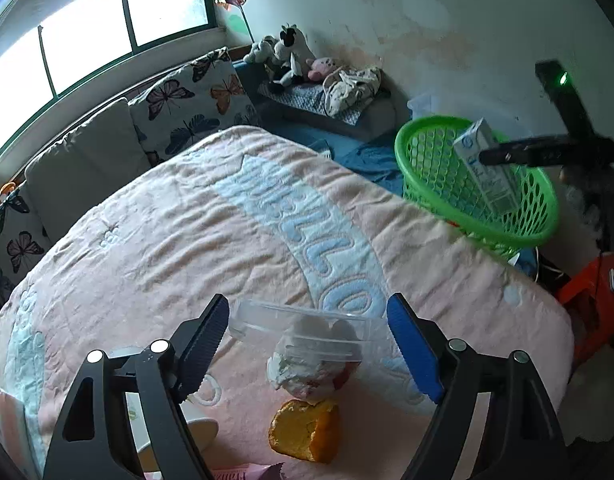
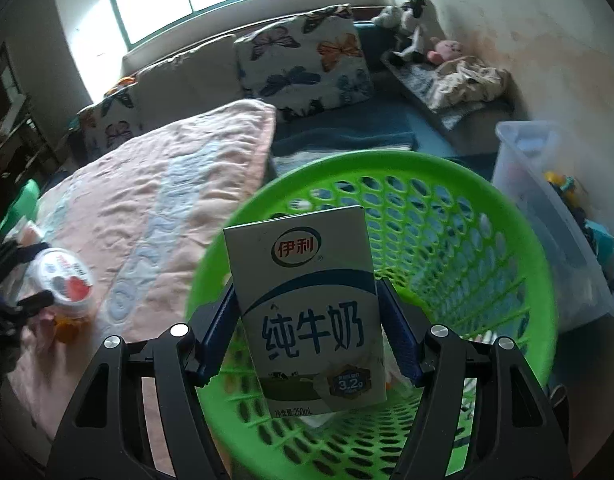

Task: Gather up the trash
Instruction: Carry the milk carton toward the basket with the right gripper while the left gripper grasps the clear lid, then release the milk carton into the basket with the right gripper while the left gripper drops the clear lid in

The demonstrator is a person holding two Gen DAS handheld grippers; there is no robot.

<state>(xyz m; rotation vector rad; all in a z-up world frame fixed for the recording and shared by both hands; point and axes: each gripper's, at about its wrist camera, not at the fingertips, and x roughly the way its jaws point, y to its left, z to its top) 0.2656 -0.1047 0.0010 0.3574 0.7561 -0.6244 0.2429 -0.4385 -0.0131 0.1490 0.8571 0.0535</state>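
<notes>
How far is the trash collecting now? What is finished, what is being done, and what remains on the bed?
Done: the green basket seems to hold some item already, unclear what. In hand: the right gripper holds the milk carton over the basket, not yet released. The left gripper, open, straddles the clear plastic cup on the pink blanket. Left: that cup, the orange bread piece and a paper cup.

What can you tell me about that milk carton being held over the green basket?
The milk carton is a small, box-shaped paper pack, white with a blue swoosh, a red and green oval logo, large blue Chinese characters and a dark badge near its base. It looks intact and stands roughly upright, slightly tilted. The right tongs clamp its two narrow sides. It hangs over the mouth of the green plastic mesh basket, not yet dropped in.
</notes>
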